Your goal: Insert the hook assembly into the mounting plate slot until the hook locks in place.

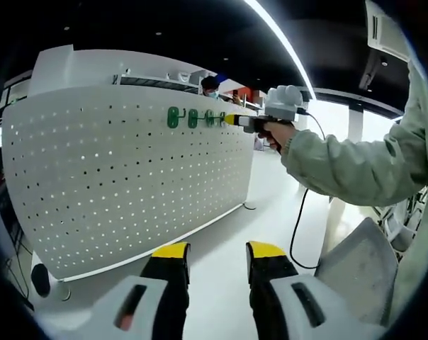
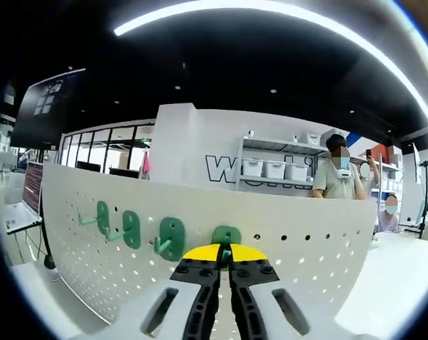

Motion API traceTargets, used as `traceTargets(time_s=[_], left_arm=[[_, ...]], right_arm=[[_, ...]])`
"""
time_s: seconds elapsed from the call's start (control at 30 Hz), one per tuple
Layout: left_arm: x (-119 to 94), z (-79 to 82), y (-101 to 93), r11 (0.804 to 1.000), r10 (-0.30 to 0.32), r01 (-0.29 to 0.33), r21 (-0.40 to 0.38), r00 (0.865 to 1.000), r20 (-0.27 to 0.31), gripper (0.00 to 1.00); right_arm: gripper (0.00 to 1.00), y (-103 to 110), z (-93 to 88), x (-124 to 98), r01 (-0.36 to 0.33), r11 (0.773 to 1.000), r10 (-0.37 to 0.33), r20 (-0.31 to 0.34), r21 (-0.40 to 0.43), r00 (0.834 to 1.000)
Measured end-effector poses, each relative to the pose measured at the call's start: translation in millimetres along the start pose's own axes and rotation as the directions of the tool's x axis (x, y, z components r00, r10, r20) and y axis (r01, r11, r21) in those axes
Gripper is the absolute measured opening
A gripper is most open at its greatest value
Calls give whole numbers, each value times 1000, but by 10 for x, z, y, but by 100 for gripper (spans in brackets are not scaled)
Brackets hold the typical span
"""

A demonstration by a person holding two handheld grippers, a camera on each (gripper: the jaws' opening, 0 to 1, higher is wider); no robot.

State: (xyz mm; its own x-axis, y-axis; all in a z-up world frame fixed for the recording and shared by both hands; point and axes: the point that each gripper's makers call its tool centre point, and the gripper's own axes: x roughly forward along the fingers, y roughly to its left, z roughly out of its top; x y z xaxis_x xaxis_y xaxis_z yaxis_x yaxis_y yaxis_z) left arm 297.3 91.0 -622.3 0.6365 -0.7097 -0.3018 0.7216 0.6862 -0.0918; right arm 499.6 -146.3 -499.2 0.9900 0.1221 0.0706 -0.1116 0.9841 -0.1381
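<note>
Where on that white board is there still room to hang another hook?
The white perforated pegboard is bare below the row of green plastic hooks. Along that row it is crowded, where the right claw holds the last green hook.

Left gripper (image 1: 217, 256) hangs low, jaws parted (nothing between them). Right gripper (image 2: 224, 253) raised on an outstretched sleeved arm (image 1: 348, 166), jaws closed.

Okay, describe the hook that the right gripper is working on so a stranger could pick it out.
Find the big white perforated board. Near its top edge runs a row of four green hooks. The one meant is the end hook, the only one with the right gripper closed against it.
</note>
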Motion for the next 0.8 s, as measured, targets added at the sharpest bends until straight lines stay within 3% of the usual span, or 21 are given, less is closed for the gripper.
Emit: traceTargets(time_s=[0.17,0.8], left_arm=[[-8,1,3,1000,2,-2,1,1000,0,33],[11,-2,14,1000,1,-1,3,1000,-8,32]], right_arm=[[1,-13,1,0,20,996,-18,21,-87,1000],[2,12,-29,26,18,997,-13,72,-74,997]])
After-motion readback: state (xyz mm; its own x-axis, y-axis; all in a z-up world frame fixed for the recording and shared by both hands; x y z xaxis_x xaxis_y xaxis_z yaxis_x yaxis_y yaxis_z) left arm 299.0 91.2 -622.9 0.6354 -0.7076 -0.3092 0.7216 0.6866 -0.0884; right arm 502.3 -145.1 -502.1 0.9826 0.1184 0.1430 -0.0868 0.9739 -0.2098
